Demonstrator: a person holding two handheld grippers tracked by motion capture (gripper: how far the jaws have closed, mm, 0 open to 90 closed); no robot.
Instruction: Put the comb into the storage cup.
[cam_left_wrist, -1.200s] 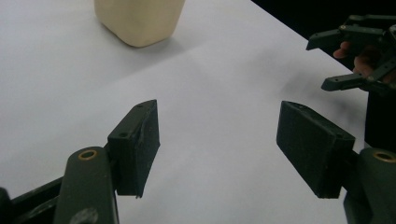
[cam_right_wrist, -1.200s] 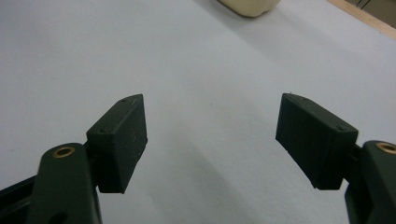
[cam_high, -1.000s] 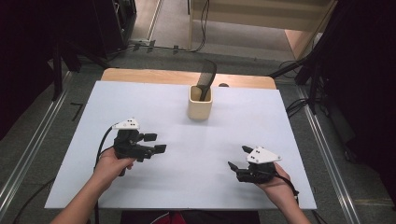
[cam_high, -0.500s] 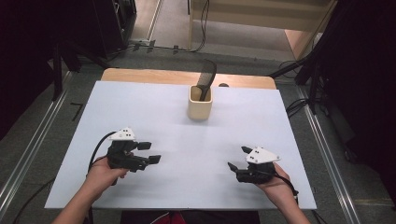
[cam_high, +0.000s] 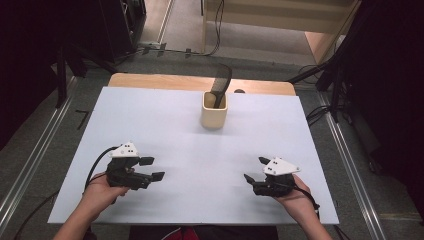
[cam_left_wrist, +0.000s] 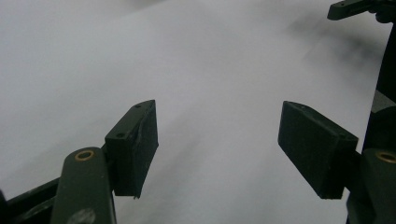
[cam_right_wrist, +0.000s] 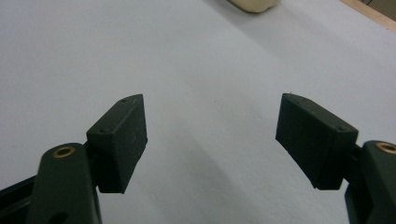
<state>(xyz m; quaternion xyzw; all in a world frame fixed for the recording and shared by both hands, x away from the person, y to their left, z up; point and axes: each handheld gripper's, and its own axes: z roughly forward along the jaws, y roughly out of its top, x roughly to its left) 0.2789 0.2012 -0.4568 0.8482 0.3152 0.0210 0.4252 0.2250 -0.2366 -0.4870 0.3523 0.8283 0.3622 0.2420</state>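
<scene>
A cream cup (cam_high: 214, 110) stands at the far middle of the white table (cam_high: 165, 120), with a black spatula-like tool (cam_high: 220, 83) leaning out of it. My left gripper (cam_high: 152, 168) rests low over the near left of the table, held by a hand, its jaws open and empty. In the left gripper view the left gripper (cam_left_wrist: 217, 140) has bare white surface between its pads. My right gripper (cam_high: 256, 170) sits at the near right, open with nothing in it. In the right gripper view the right gripper (cam_right_wrist: 210, 137) points across the table toward the cup (cam_right_wrist: 254, 4).
A wooden strip (cam_high: 150, 80) edges the far side of the table. Metal rails (cam_high: 35, 160) run along the floor on both sides, and cables (cam_high: 320, 112) lie on the floor to the right. The other gripper's jaw tip (cam_left_wrist: 350, 8) shows at the left gripper view's top right.
My left gripper has drifted toward the near edge and slightly left. The right gripper has stayed where it was.
</scene>
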